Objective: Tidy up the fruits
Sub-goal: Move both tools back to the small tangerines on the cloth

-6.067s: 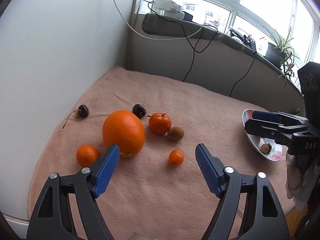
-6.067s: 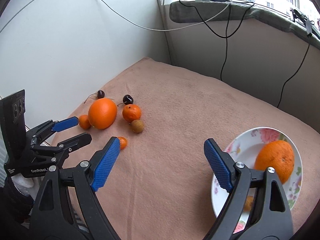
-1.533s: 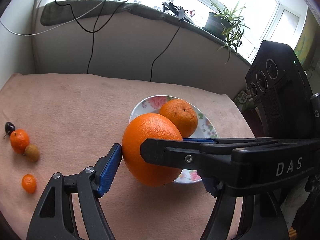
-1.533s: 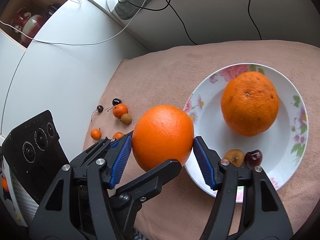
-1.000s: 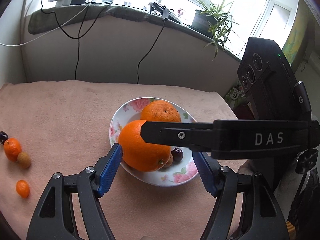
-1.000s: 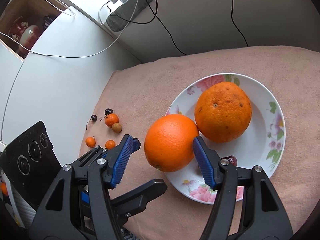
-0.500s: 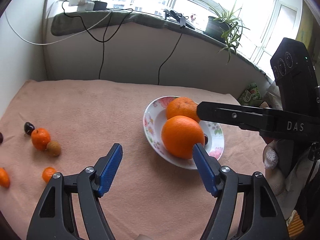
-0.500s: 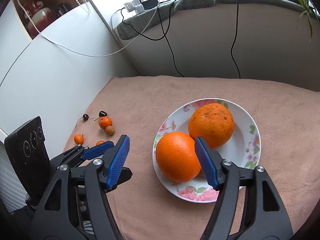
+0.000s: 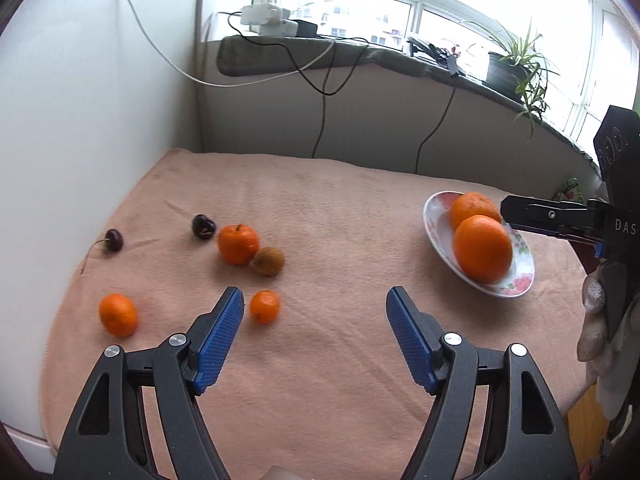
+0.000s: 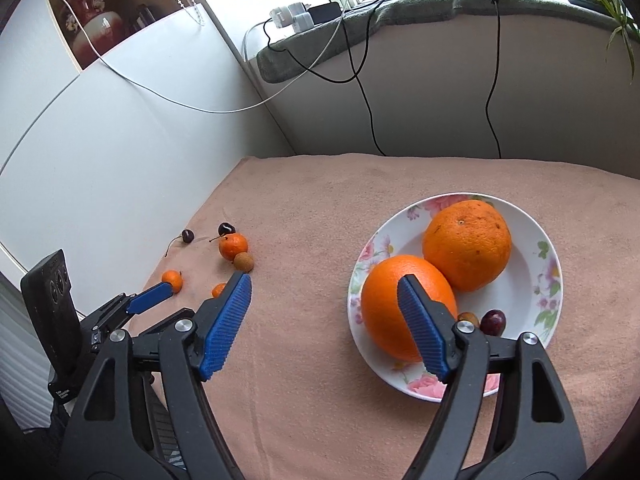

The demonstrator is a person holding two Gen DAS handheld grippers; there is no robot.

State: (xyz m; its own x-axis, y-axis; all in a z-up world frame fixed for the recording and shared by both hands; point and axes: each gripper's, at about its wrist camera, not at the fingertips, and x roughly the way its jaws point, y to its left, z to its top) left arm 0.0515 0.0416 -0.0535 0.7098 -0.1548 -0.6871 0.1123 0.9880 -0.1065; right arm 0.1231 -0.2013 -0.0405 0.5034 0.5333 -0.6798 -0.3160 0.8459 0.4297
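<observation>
Left claw [image 9: 315,328] gapes wide over the pink cloth, gripping nothing, a small tangerine [image 9: 264,306] just beside its left finger, more small fruit scattered beyond. Right claw [image 10: 324,320] has just been opening, nothing clamped; the big orange [image 10: 400,304] sits on the floral plate [image 10: 536,280], behind its right finger, touching the second orange [image 10: 467,245].

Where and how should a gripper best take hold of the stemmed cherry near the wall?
Grip the cherry by its round body, not the thin stem trailing toward the wall. Probably come from above with the open left gripper, jaws either side: it lies alone on the cloth, clear of other fruit.
</observation>
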